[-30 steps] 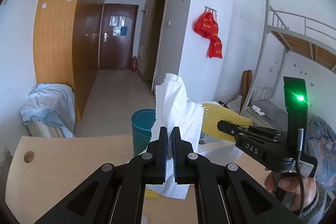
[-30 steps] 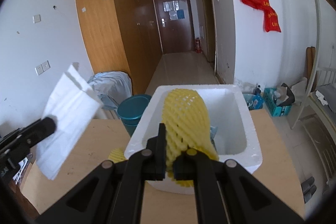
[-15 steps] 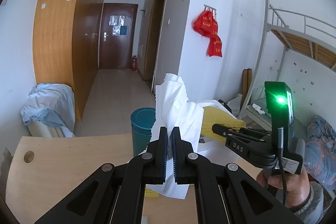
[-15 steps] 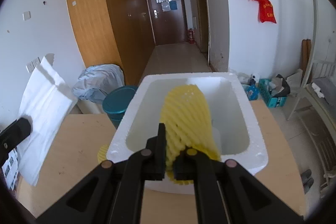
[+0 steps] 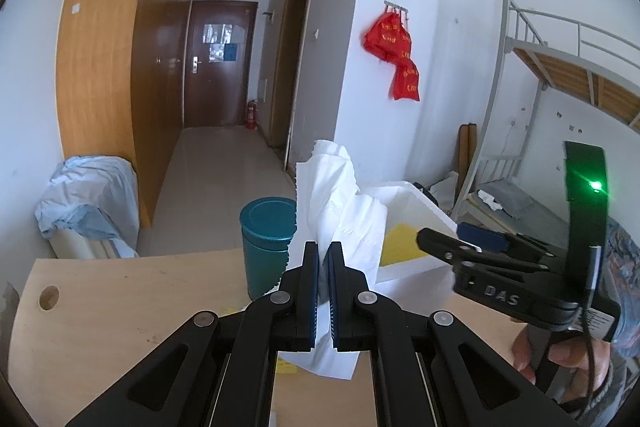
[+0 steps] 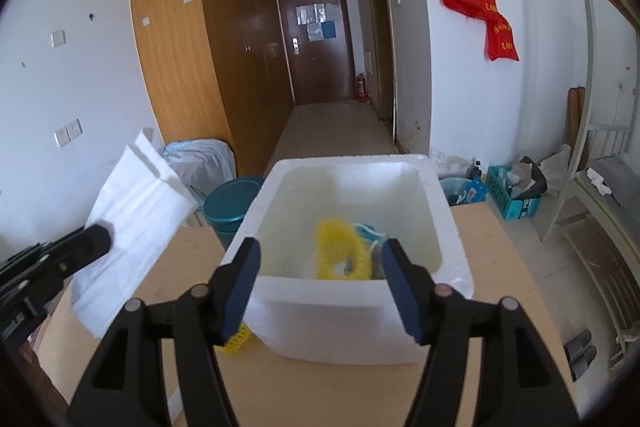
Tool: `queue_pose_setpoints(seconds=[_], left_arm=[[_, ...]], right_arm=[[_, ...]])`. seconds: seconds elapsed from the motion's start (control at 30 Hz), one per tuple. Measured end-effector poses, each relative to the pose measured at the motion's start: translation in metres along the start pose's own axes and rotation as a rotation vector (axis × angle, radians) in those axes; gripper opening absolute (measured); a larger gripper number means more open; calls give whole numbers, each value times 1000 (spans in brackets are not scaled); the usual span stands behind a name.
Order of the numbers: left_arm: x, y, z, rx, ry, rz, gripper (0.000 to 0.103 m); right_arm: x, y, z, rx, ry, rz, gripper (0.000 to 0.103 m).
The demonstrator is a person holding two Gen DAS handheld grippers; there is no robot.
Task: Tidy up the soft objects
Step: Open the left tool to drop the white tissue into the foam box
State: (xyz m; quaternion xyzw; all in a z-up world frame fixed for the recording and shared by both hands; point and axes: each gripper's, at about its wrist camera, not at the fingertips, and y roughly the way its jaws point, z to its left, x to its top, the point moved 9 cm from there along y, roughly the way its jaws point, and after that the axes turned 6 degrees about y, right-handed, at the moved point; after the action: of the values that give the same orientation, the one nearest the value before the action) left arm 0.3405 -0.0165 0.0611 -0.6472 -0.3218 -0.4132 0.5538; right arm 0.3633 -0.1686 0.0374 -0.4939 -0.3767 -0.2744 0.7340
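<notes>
Left gripper (image 5: 323,291): its black jaws with blue pads are pressing together on a white soft foam sheet (image 5: 340,211), which is standing up crumpled above them over the table
Right gripper (image 6: 320,287): its jaws have just been opening and are standing spread, with nothing between the pads, hovering at the near rim of the box
Yellow foam mesh sleeve (image 6: 338,251): lying inside the box near its front wall, blurred, touching something blue beside it that is too unclear to name
White rectangular foam box (image 6: 348,323): sitting on the light wooden table (image 5: 120,303), its opening facing up
Second yellow mesh piece (image 6: 236,341): lying on the table, touching the box's near left corner
Person's hand (image 5: 568,351): gripping the right tool's handle at the lower right of the left view
Round teal bin (image 5: 269,239): standing on the floor just beyond the table's far edge
Red bags (image 6: 480,7): hanging from a hook on the white wall, well beyond the box
</notes>
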Motion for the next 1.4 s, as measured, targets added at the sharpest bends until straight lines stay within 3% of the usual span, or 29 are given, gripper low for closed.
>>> queue_pose_setpoints(seconds=[0.37,0.9,1.17,1.4], left_arm=[[6,14,-25,-64,33,-2,5],[28,70,-63,-147,68,49,5],[35,109,-64,-110,66,98,5],[29,111,-71,-106,99,104,7]], right_arm=[[0,-41,-10,67,51,-106,68],[-11,-41,-23,108,84,-94,69],[-18,-47,-22,108,63,-99,68],[-19,-52,-21,106,54,-105,69]])
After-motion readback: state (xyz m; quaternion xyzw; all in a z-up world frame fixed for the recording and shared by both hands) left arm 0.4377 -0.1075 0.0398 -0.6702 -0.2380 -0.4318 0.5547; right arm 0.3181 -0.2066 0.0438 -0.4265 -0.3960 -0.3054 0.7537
